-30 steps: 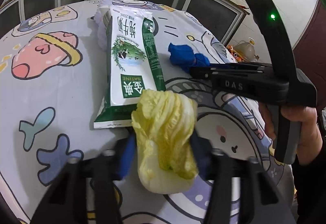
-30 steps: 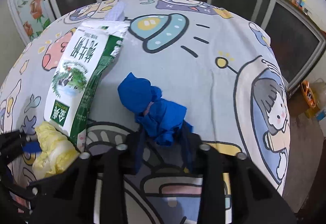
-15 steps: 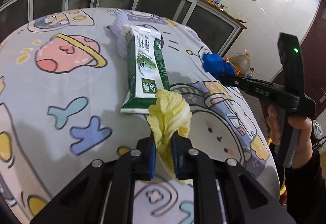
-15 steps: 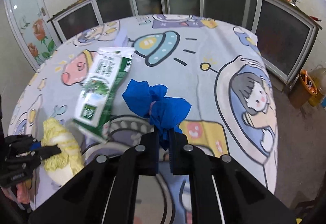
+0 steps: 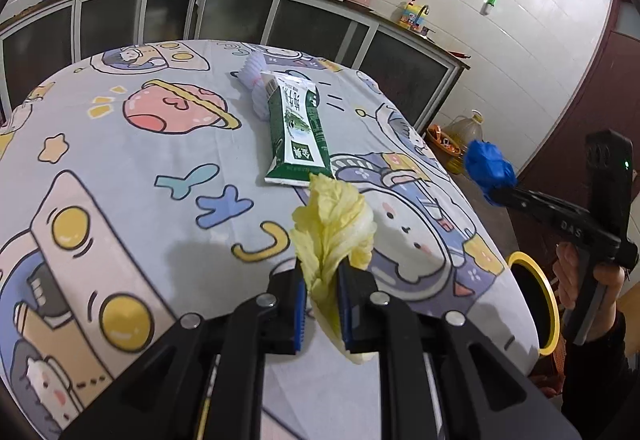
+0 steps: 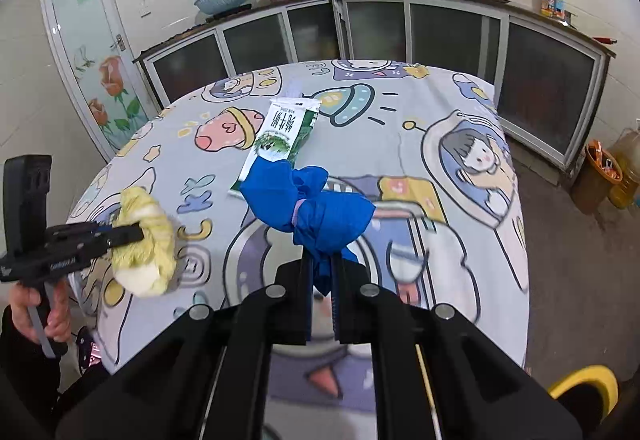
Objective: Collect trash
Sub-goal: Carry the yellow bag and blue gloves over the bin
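The left gripper (image 5: 322, 304) was clamped on a yellow cabbage leaf (image 5: 332, 236), its jaws having just closed in from a wide straddle a second earlier; the right gripper (image 6: 322, 300) pinched the tail of a blue crumpled glove (image 6: 308, 203) in the same way. Both pieces had sat on the cartoon-print tablecloth (image 5: 120, 159) a second before and now hung clear above it, so two items looked collected and on their way to disposal. Down to the left gripper's right, past the table edge, a yellow-rimmed bin (image 5: 536, 304) stood open, probably the drop point. Ahead of both grippers a green-and-white milk carton (image 5: 298, 131) remained lying on the cloth, with a white foam net (image 5: 254, 79) just beyond it. The carton bore Chinese characters; "SATINE" was legible earlier, not clearly now.
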The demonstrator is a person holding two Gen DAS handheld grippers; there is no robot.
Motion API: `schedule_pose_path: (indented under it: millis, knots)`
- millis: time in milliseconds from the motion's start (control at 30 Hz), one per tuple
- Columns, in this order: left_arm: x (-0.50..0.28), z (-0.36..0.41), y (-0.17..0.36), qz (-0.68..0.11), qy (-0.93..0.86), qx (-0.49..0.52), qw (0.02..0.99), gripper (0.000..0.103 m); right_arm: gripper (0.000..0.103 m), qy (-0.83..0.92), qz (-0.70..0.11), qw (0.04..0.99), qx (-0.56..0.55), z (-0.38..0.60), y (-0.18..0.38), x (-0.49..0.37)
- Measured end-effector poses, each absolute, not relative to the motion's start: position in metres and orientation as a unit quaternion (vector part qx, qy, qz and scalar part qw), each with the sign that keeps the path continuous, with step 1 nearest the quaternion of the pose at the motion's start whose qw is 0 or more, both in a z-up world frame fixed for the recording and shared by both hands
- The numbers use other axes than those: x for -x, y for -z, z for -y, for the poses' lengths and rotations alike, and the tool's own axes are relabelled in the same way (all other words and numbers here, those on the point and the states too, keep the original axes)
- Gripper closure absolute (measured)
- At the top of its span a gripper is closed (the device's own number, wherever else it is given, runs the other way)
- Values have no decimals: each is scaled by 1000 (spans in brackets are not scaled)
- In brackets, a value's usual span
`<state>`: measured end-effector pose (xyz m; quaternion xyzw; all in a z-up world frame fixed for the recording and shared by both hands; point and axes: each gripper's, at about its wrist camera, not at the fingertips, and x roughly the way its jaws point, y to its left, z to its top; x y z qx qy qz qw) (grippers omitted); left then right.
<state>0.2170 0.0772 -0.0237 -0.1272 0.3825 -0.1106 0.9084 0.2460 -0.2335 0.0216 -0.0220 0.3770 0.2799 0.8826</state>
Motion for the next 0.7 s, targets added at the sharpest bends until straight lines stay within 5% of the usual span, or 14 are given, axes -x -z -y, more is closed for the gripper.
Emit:
schedule_pose_path:
  millis: [700]
  knots:
    - [-186, -9, -4, -367, 185, 87, 907, 91, 96, -201, -368, 906, -53, 337, -8, -155]
